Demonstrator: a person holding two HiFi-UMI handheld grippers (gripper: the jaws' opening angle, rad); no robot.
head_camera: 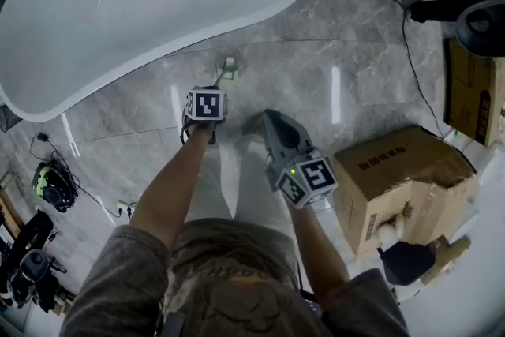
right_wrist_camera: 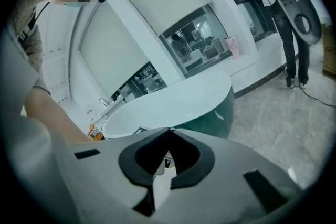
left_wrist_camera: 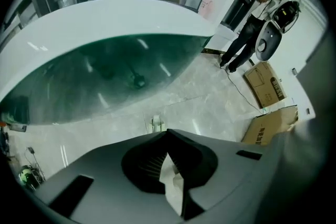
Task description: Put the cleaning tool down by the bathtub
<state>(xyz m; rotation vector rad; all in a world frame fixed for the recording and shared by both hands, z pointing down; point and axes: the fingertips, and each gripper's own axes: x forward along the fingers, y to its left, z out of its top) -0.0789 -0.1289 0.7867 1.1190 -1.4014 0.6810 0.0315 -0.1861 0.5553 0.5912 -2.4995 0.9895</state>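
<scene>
A small pale cleaning tool [head_camera: 229,69] lies on the grey marble floor, just in front of the white bathtub [head_camera: 142,4]. My left gripper [head_camera: 207,110] points steeply down a little nearer than the tool and apart from it, jaws shut and empty. In the left gripper view its shut tips [left_wrist_camera: 167,131] sit just below the tool [left_wrist_camera: 157,124], with the tub's dark green side [left_wrist_camera: 105,71] beyond. My right gripper [head_camera: 256,122] hangs to the right, also shut and empty. In its own view the closed tips [right_wrist_camera: 169,128] face the bathtub [right_wrist_camera: 173,102].
An open cardboard box [head_camera: 394,185] stands close on the right, another box [head_camera: 473,91] further back. A person [left_wrist_camera: 252,23] stands at the far right with a black machine [head_camera: 481,24] and a cable [head_camera: 414,67] trailing over the floor. Dark gear [head_camera: 51,185] lies at the left.
</scene>
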